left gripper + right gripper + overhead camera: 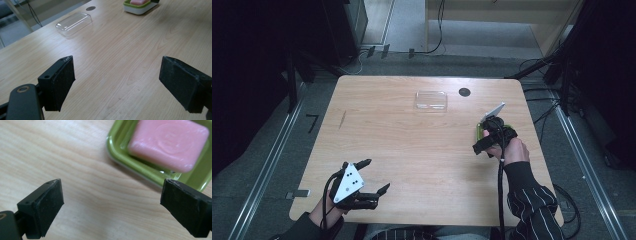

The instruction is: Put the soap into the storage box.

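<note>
A green soap dish (115,152) holds a pink bar of soap (170,142) on the right side of the wooden table (412,145). My right gripper (110,205) hovers low over the table at the dish's edge, open, with nothing between its jaws. In the high view the right gripper (486,136) covers most of the dish (480,131). A clear plastic lid (430,100) lies at the far middle of the table. My left gripper (374,176) is open at the near left, and its view shows the lid (74,23), the dish (138,8) and the soap (138,1) far ahead.
A round black grommet (464,92) sits in the tabletop just right of the lid. Cables and dark stands ring the table on the floor. A black cable trails from the right gripper along the person's striped sleeve (532,200).
</note>
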